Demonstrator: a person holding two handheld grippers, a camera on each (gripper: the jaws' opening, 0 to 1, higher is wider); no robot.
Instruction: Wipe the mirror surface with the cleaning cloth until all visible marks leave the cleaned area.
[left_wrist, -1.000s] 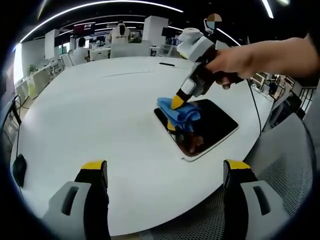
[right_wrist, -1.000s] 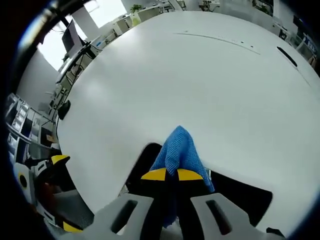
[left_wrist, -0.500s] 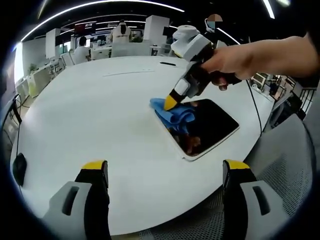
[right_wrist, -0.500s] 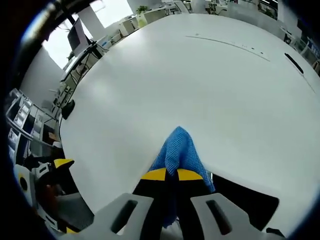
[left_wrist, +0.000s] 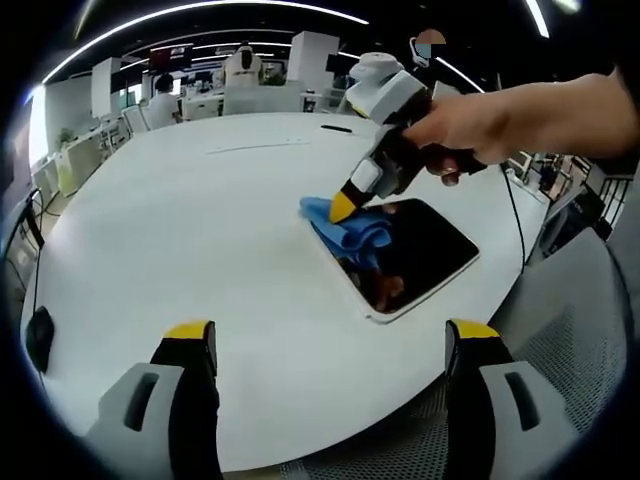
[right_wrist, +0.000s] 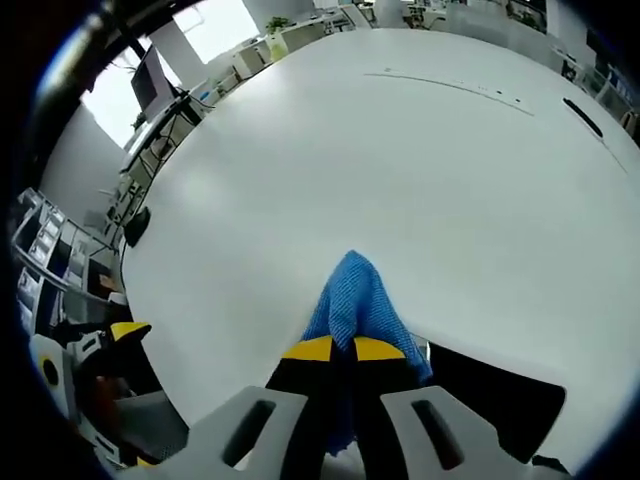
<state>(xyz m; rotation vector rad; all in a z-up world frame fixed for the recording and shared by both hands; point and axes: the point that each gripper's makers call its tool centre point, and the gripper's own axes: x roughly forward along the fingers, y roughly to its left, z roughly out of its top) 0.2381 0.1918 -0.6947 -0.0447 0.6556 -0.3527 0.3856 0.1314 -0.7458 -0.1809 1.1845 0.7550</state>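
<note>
Right tool clenched on blue cloth, bunched at far corner of mirror on white tabletop. My left tool released, hanging back. Cloth soft, light; I'd keep pinch on fold. Mirror looks fragile, slick: gentle pressure

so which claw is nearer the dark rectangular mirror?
Right. The right claw is at the dark rectangular mirror, pressing the blue cleaning cloth on its far corner; the left claw hangs back, open, apart from it.
</note>
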